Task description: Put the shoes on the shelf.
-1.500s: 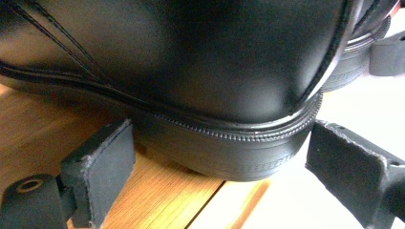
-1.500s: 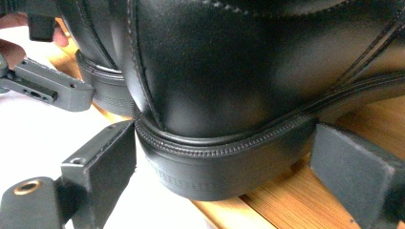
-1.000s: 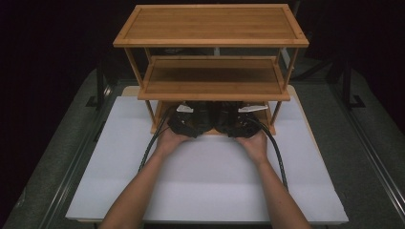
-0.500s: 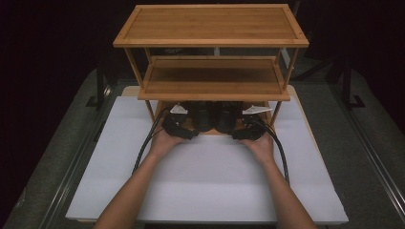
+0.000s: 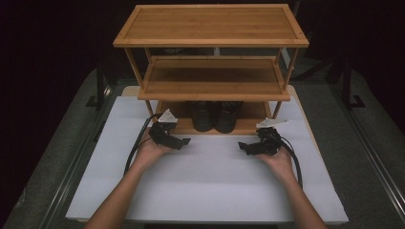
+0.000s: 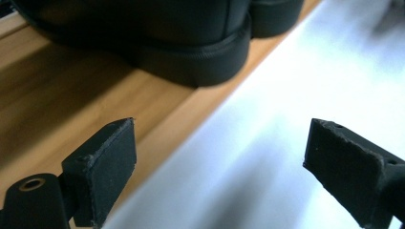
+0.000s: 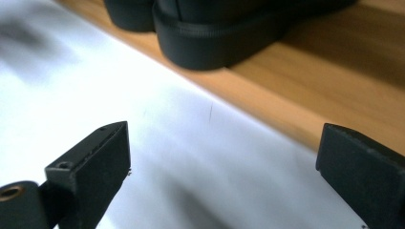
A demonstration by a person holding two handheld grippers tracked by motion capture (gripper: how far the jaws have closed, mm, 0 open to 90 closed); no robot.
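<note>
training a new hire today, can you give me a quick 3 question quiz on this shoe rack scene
1. True or false: the black shoes stand on the bottom shelf of the wooden rack.
2. What is held between the jaws of the left hand-held gripper?
3. The right hand-held gripper is: A open, B shut on a shoe, C shut on the rack.

Key: 1 true; 2 nothing, the jaws stand open; 3 A.
</note>
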